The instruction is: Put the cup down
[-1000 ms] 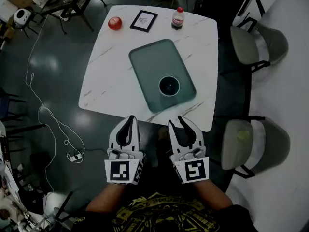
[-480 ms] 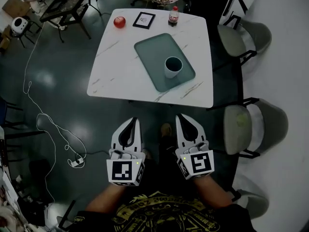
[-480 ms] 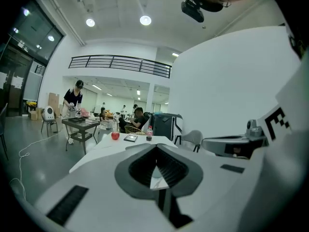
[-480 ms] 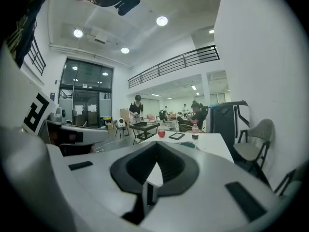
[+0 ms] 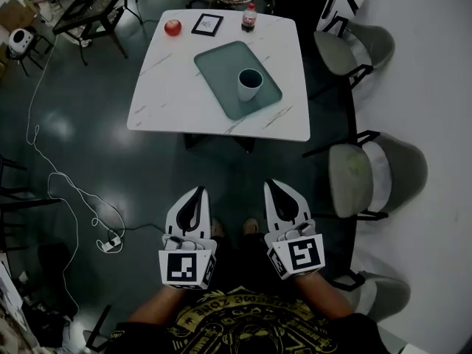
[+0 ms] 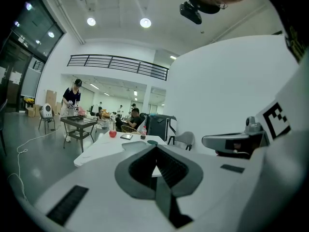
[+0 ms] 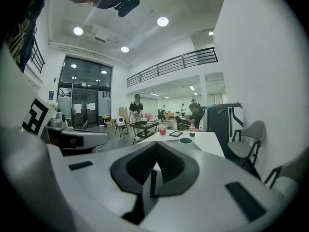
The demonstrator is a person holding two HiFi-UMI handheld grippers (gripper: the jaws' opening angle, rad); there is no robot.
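One cup (image 5: 249, 84) stands upright on the single green tray (image 5: 221, 68) on the white table (image 5: 166, 102). It is well ahead of both tools, a little nearer the right gripper (image 5: 272, 186) than the left gripper (image 5: 197, 192). Both jaw pairs are pressed together, holding nothing. The table also carries one apple (image 5: 172, 26), one bottle (image 5: 249, 18) and one framed picture (image 5: 207, 24)

cup (image 5: 249, 85) seemingly on tray (image 5: 218, 68), on table (image 5: 164, 103)

Open floor (image 5: 221, 172) is spreading mid-frame below the tabletop (image 5: 158, 105), where tray (image 5: 217, 68) and cup (image 5: 249, 84) are filling the centre; chairs (image 5: 351, 179) are crowding the right.
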